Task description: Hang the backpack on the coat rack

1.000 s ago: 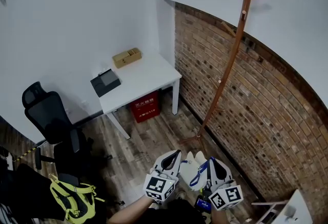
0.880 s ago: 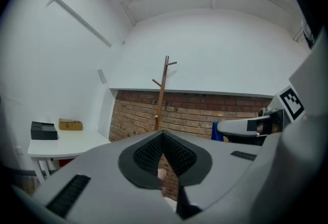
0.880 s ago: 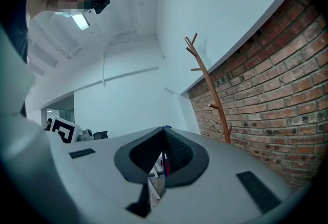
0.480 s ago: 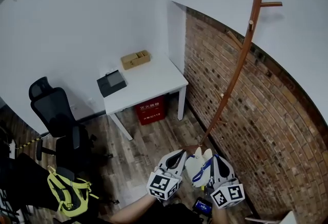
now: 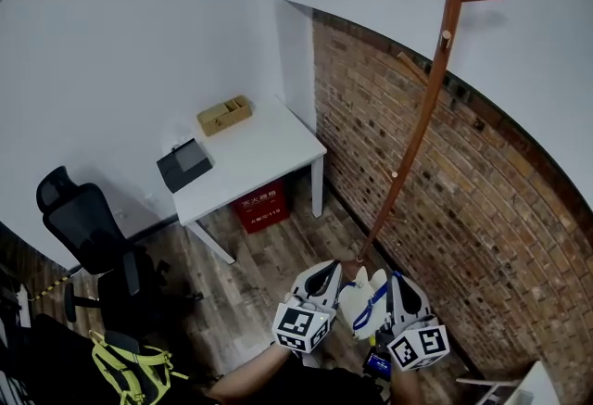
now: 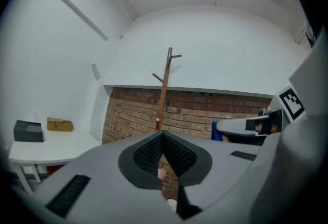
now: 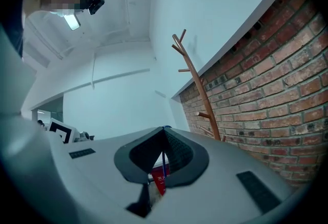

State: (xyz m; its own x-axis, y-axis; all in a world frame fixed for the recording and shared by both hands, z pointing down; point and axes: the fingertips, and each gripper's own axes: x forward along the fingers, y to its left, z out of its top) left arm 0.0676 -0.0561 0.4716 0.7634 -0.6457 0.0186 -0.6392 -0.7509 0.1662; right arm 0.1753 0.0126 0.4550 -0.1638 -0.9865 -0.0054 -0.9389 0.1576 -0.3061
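Note:
A cream backpack (image 5: 358,303) with a blue strap (image 5: 374,298) hangs between my two grippers at the bottom of the head view. My left gripper (image 5: 330,268) is shut against its left side, and a cream bit (image 6: 161,175) shows between the jaws. My right gripper (image 5: 395,279) is shut on the thin blue strap (image 7: 162,160). The wooden coat rack (image 5: 422,116) leans up along the brick wall just beyond them, its foot close in front of the backpack. Its pegs are bare. The coat rack (image 6: 164,87) stands ahead in the left gripper view, and the coat rack (image 7: 197,84) to the right in the right gripper view.
The brick wall (image 5: 491,208) runs along the right. A white table (image 5: 264,158) at the left carries a wooden box (image 5: 224,114) and a black box (image 5: 182,163), with a red box (image 5: 259,201) under it. A black office chair (image 5: 88,227) and a yellow-green bag (image 5: 130,366) stand far left.
Both grippers keep their hold on the backpack and have drifted slightly right, toward the rack's foot. The head view has swung a little.

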